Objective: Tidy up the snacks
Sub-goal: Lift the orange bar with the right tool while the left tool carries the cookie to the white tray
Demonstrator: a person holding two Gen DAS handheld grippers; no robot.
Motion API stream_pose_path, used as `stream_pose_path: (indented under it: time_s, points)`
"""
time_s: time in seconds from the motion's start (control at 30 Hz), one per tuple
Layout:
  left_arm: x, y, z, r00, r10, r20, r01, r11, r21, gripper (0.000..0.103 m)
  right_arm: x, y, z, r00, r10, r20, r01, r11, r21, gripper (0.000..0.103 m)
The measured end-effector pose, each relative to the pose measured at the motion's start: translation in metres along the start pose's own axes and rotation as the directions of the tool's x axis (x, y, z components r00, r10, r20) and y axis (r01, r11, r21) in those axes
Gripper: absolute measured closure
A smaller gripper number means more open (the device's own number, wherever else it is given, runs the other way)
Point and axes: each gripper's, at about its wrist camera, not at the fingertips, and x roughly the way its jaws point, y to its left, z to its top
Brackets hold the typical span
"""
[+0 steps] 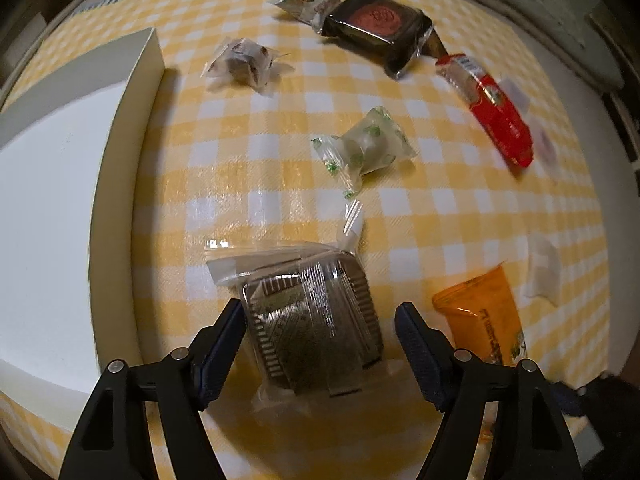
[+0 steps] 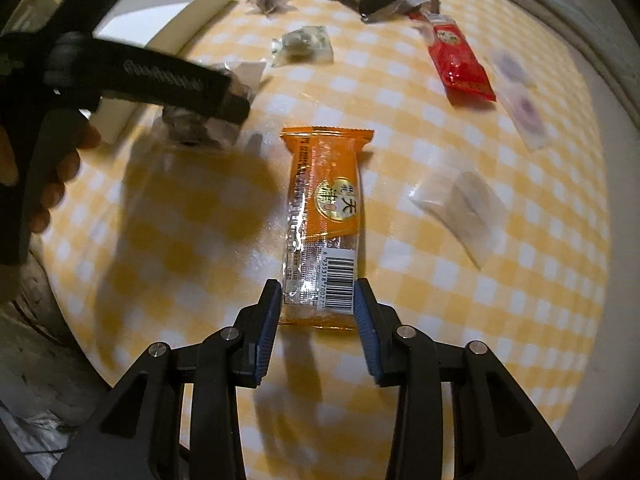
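Note:
My left gripper [image 1: 320, 312] is open, its jaws either side of a clear-wrapped dark ridged snack [image 1: 316, 320] on the yellow checked cloth [image 1: 260, 168]; the right jaw stands apart from it. My right gripper [image 2: 316, 292] has its jaws around the near end of an orange snack packet [image 2: 324, 216] lying flat; the blue pads sit at its edges. The orange packet also shows in the left wrist view [image 1: 484, 316]. The left gripper shows in the right wrist view [image 2: 176, 80] over the dark snack [image 2: 192, 126].
A white open box [image 1: 52, 200] stands left on the table. Further off lie a green-printed candy [image 1: 368, 144], a red packet [image 1: 500, 116], a dark square packet [image 1: 376, 24], a small brown wrapped sweet [image 1: 244, 64] and clear wrapped pieces [image 2: 464, 208].

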Motion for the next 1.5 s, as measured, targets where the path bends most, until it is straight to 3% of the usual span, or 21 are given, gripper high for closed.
stream_pose_path:
  time_s: [0.13, 0.33, 0.4, 0.47, 0.57, 0.77, 1.0, 1.23, 1.5]
  points:
    - [0.007, 0.001, 0.004, 1.0, 0.014, -0.001, -0.014, 1.0, -0.013, 0.033, 0.0, 0.003, 0.013, 0.999, 0.01, 0.034, -0.01, 1.0, 0.002, 0.047]
    - [0.001, 0.004, 0.004, 1.0, -0.001, 0.002, 0.001, 1.0, 0.006, 0.039, 0.018, -0.006, 0.032, 1.0, -0.02, 0.011, 0.019, 0.999, 0.033, 0.047]
    - [-0.006, 0.004, 0.004, 1.0, -0.013, 0.005, 0.013, 0.999, 0.031, 0.039, 0.023, -0.01, 0.037, 1.0, -0.014, 0.002, 0.014, 0.999, 0.052, 0.049]
    - [-0.016, 0.003, 0.003, 0.999, -0.024, 0.023, 0.022, 0.998, 0.057, 0.04, 0.029, -0.013, 0.045, 1.0, 0.014, -0.006, -0.013, 0.997, 0.076, 0.066]
    - [-0.039, 0.004, 0.002, 0.995, -0.049, 0.085, 0.04, 0.995, 0.095, 0.04, 0.025, -0.015, 0.052, 1.0, 0.016, 0.019, -0.018, 0.995, 0.1, 0.068]
    - [-0.097, 0.024, -0.003, 0.968, -0.105, 0.227, 0.077, 0.989, 0.128, 0.04, -0.014, -0.016, 0.065, 0.987, -0.011, 0.162, -0.017, 0.986, 0.168, 0.069]
    - [-0.15, 0.058, -0.025, 0.933, -0.112, 0.342, 0.063, 0.986, 0.152, 0.04, -0.065, -0.001, 0.083, 0.937, -0.044, 0.346, -0.046, 0.968, 0.246, 0.069]
    - [-0.197, 0.1, -0.055, 0.893, -0.063, 0.446, 0.004, 0.991, 0.134, 0.04, -0.092, 0.037, 0.108, 0.901, -0.026, 0.433, -0.088, 0.967, 0.24, 0.069]
    - [-0.234, 0.155, -0.098, 0.858, -0.002, 0.513, -0.049, 0.995, 0.086, 0.04, -0.098, 0.083, 0.135, 0.883, 0.008, 0.469, -0.111, 0.975, 0.192, 0.069]
